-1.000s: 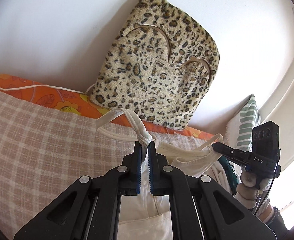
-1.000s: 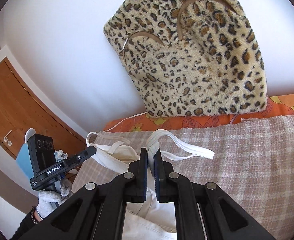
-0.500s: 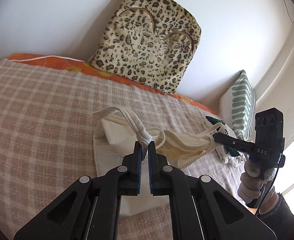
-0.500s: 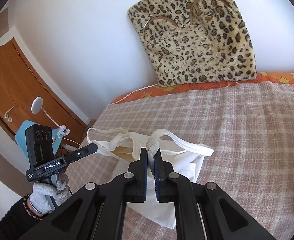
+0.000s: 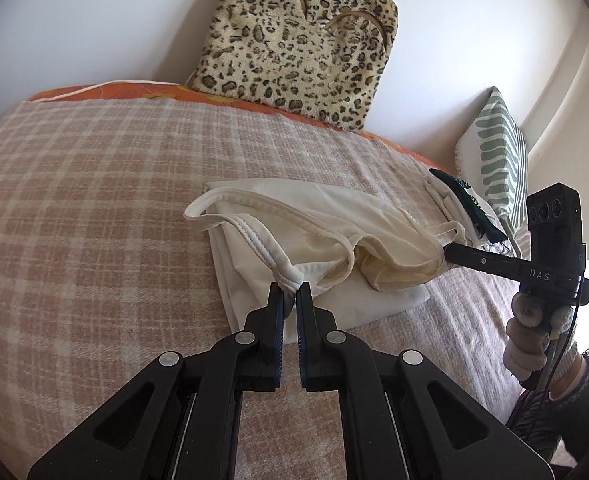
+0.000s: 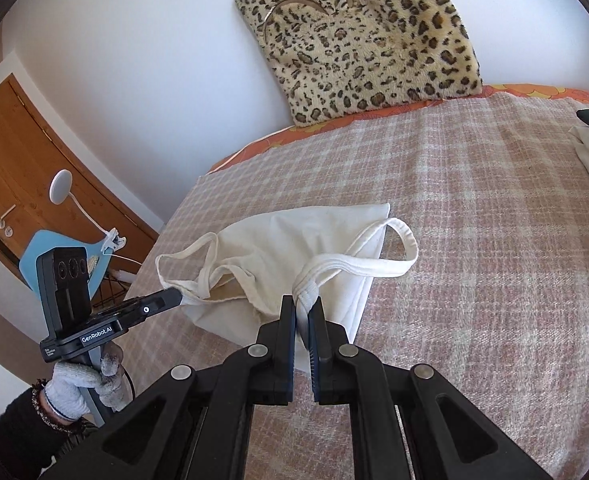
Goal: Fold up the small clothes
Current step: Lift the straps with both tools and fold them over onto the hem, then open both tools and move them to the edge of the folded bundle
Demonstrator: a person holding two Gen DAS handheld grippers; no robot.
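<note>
A white sleeveless top [image 5: 334, 216] lies doubled over on the plaid blanket [image 5: 94, 200]. My left gripper [image 5: 289, 286] is shut on one bunched shoulder strap [image 5: 262, 246], low over the fabric's near edge. My right gripper [image 6: 302, 304] is shut on the other bunched strap [image 6: 358, 268], just above the top [image 6: 286, 240]. Each view shows the other gripper from the side: the right one [image 5: 448, 250] at the top's right end, the left one [image 6: 176, 300] at its left end. Gloved hands [image 6: 74, 392] hold both.
A leopard-print cushion [image 5: 294, 40] leans on the white wall at the head of the bed. A green-striped pillow [image 5: 498, 160] and a pile of other clothes [image 5: 462, 200] lie at the right. Left of the bed are a wooden door [image 6: 22, 152] and a blue chair [image 6: 42, 256].
Both grippers have come down and back with the straps still pinched. The top, hanging beneath them a second ago, now rests folded over on the blanket.
</note>
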